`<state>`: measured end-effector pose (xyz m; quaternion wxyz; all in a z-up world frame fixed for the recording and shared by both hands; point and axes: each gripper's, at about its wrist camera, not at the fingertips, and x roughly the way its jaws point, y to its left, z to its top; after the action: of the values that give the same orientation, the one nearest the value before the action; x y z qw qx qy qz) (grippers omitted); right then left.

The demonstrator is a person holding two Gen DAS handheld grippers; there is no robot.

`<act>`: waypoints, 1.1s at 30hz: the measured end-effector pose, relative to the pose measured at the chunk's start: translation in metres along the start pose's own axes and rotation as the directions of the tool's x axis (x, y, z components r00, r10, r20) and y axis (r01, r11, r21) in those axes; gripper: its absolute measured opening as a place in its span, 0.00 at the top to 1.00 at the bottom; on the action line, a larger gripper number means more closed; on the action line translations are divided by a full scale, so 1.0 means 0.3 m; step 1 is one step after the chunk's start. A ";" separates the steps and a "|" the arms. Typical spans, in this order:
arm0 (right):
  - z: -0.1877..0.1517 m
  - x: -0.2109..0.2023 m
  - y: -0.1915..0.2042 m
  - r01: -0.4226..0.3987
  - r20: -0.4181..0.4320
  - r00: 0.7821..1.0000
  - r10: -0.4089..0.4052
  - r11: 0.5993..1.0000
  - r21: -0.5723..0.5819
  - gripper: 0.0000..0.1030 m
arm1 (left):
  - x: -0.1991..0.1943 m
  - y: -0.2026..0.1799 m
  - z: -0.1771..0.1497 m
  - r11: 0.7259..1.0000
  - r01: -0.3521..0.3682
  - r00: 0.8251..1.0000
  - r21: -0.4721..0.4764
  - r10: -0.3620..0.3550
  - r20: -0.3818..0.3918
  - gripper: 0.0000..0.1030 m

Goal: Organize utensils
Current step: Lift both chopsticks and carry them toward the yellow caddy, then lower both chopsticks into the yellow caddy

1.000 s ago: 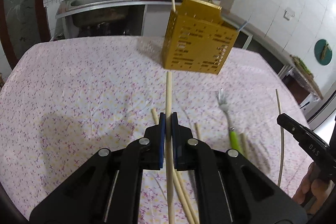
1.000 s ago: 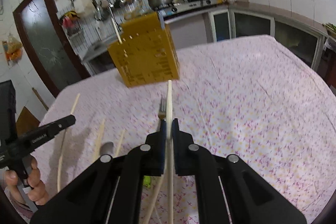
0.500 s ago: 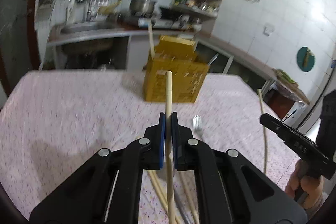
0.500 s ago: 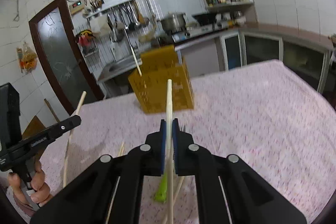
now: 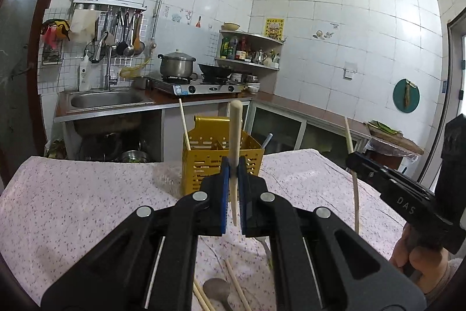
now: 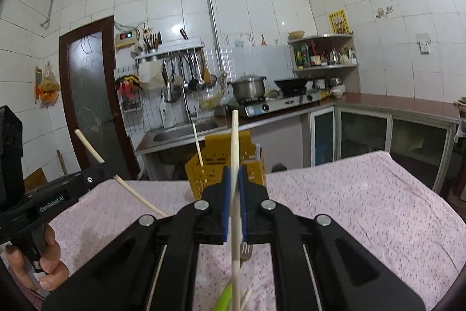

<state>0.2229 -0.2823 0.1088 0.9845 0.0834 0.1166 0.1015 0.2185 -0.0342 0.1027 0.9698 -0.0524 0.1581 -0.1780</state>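
Straight ahead of both grippers, at the middle of each wrist view, stands the yellow perforated utensil holder (image 5: pixel 217 162) on the pink floral tablecloth (image 5: pixel 72 209), with 1 chopstick (image 5: pixel 184 124) already leaning out of its left side. Your left gripper (image 5: pixel 232 191) is clamped shut on a pale wooden chopstick (image 5: pixel 235 136); its long axis runs nearly upright in the frame, rounded end at the top, crossing in front of the holder. Your right gripper (image 6: pixel 233 194) is likewise pinched shut on a second chopstick (image 6: pixel 234 153), also close to upright and lined up over the holder's mouth in that view. In the left wrist view the right gripper shows at the right edge, its stick standing beside the holder's right side; in the right wrist view the left gripper sits at the far left with its stick slanting up to the left. I cannot tell which hand is nearer. The coming move likely turns on tipping each stick's lower end into the open top. Lower in the frame, a spoon (image 5: pixel 217 290), loose chopsticks (image 5: pixel 236 281) and a green-handled fork (image 6: pixel 243 252) lie on the cloth.
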 end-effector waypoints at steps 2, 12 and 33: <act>0.006 0.010 -0.004 0.000 0.013 1.000 0.000 1.000 -0.008 0.94 | 0.006 0.005 0.006 1.000 -0.002 1.000 0.001 0.002 0.001 0.96; 0.010 0.098 -0.028 -0.027 -0.022 0.999 0.028 0.999 0.038 0.94 | 0.083 0.021 0.076 0.999 -0.028 0.994 0.037 0.032 -0.101 0.96; 0.353 0.456 -0.053 -0.038 0.288 0.957 0.022 0.998 0.051 0.94 | 0.336 0.073 0.461 0.988 -0.111 0.992 0.109 0.117 -0.051 0.96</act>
<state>0.3822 -0.2824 0.1782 0.9865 0.1268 -0.0262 0.1000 0.3601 -0.0441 0.2009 0.9749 0.0132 0.1791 -0.1318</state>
